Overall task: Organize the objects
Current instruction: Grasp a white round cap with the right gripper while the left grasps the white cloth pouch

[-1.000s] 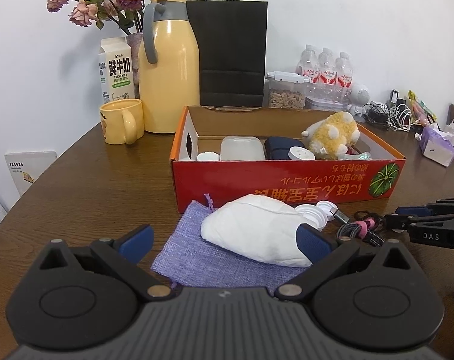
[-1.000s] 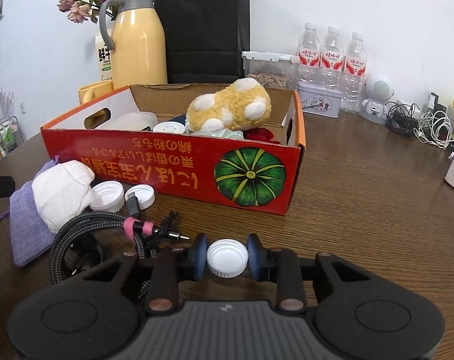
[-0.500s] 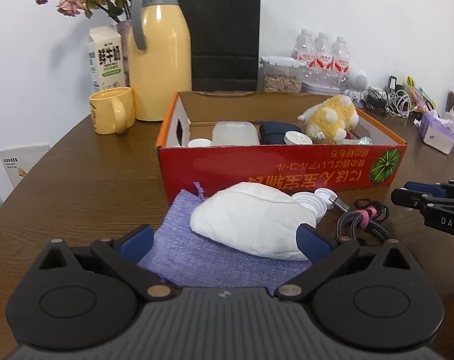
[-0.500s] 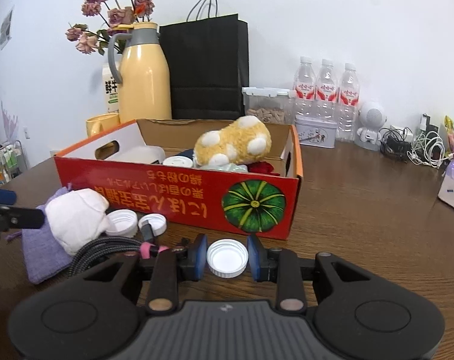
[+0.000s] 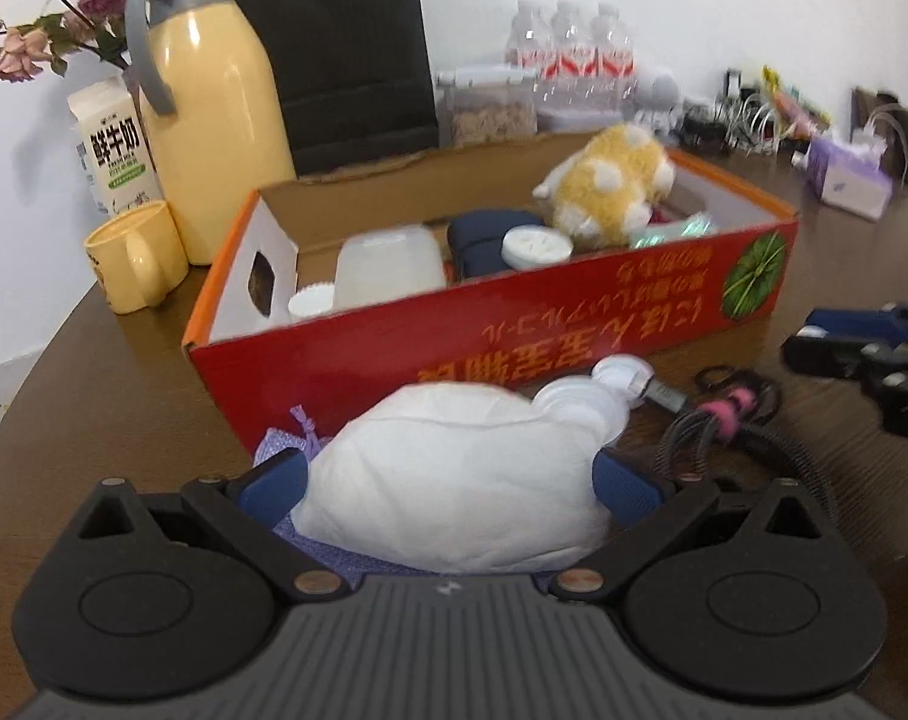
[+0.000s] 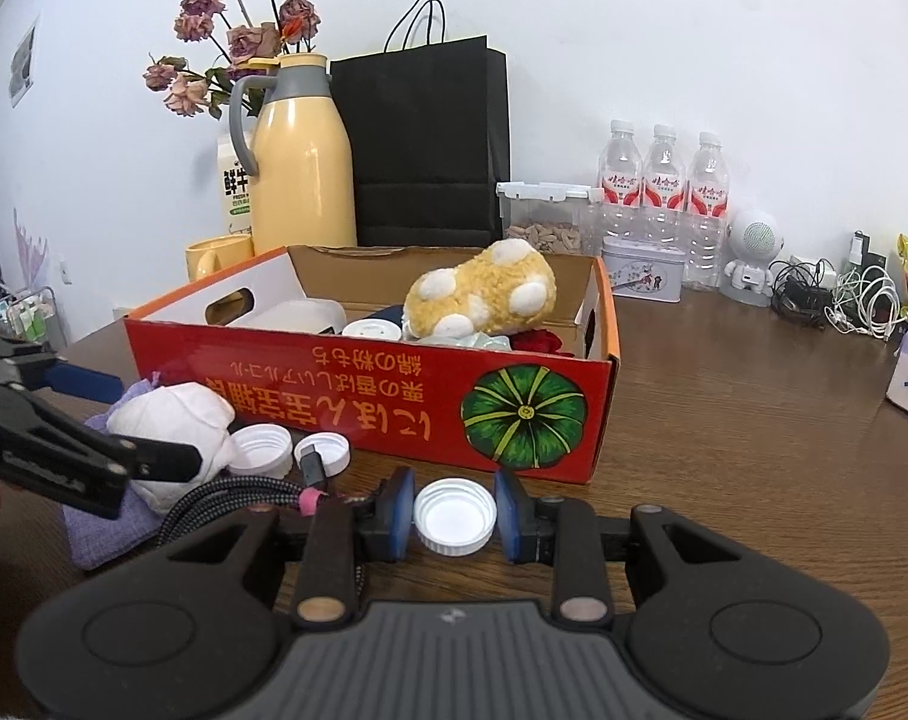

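Observation:
A white cloth bundle (image 5: 460,480) lies on a purple fabric pouch (image 6: 102,534) in front of the red cardboard box (image 5: 514,348). My left gripper (image 5: 449,480) is open, with one blue pad on each side of the bundle. The right wrist view shows the left gripper (image 6: 159,425) coming in from the left at the same bundle (image 6: 165,414). My right gripper (image 6: 455,513) is shut on a white bottle cap (image 6: 454,516), its hollow side up, just before the box front (image 6: 363,396). In the left wrist view the right gripper (image 5: 802,339) shows at the right edge.
Two more white caps (image 6: 261,450) and a braided cable (image 6: 225,498) with a pink tie lie beside the bundle. The box holds a yellow plush toy (image 6: 484,294), a clear container (image 5: 387,264) and a dark pouch. Behind stand a yellow jug (image 6: 300,180), mug, milk carton, black bag and water bottles (image 6: 664,186).
My left gripper moved forward and down and rolled a little, so the white bundle now sits between its open fingers. The right gripper tilted upward slightly, with the cap still held.

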{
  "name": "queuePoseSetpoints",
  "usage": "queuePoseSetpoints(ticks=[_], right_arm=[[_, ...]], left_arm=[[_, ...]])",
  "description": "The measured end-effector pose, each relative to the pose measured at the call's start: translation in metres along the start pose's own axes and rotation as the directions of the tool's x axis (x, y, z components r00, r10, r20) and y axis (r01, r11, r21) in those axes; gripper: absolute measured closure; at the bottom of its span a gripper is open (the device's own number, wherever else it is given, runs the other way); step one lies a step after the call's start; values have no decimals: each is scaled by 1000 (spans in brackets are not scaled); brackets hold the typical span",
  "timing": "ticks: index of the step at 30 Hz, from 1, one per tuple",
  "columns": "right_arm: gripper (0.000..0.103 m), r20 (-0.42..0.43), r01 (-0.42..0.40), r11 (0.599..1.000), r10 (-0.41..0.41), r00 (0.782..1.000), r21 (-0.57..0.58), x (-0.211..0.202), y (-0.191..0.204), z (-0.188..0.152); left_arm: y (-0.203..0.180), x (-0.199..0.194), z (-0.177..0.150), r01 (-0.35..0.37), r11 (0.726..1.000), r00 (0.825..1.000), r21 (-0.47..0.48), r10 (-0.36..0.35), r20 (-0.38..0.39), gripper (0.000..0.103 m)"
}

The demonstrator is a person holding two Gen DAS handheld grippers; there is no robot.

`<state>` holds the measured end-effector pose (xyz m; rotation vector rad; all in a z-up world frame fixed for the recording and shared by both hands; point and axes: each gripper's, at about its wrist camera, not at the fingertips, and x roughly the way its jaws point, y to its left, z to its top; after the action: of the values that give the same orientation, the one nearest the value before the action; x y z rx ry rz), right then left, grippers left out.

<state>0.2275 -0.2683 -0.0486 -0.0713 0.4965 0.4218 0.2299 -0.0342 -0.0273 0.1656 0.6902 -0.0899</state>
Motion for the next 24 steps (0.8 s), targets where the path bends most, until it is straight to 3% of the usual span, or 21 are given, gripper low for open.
queuePoseSetpoints(ticks=[14, 21, 24], right_arm=[[75, -2, -6, 1000, 6, 1000, 3, 0, 0, 0], [75, -1, -7, 1000, 7, 1000, 1, -1, 1, 0], [75, 0, -6, 1000, 6, 1000, 0, 0, 1, 0]], left_arm=[[0, 6, -11, -11, 1000, 1000, -19, 11, 29, 0], [1, -1, -15, -36, 999, 998, -32, 38, 52, 23], [5, -5, -15, -34, 998, 998, -53, 37, 60, 19]])
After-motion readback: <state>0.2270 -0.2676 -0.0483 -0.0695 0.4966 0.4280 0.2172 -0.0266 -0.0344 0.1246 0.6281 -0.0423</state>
